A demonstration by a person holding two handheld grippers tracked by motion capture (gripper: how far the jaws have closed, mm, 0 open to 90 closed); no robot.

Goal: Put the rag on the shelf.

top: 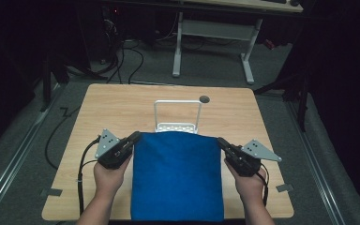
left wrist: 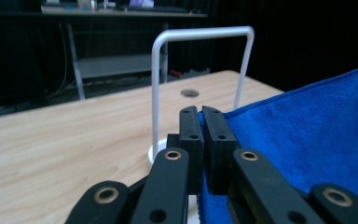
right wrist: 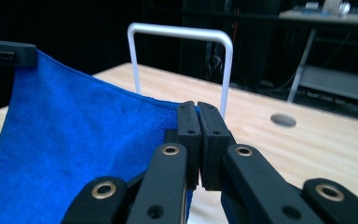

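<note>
Near the white rack (top: pixel 177 115), my left gripper (top: pixel 134 139) and right gripper (top: pixel 221 142) pinch the blue towel (top: pixel 177 176) corners, next draping it over the bar.

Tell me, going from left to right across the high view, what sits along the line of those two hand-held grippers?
Left gripper → blue cloth → right gripper, each gripper clamped on a far corner of the cloth.

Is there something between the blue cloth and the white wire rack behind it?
Nothing visible. The blue cloth, held at its two far corners by the left gripper and right gripper, has open space up to the white wire rack on the wooden table.
</note>
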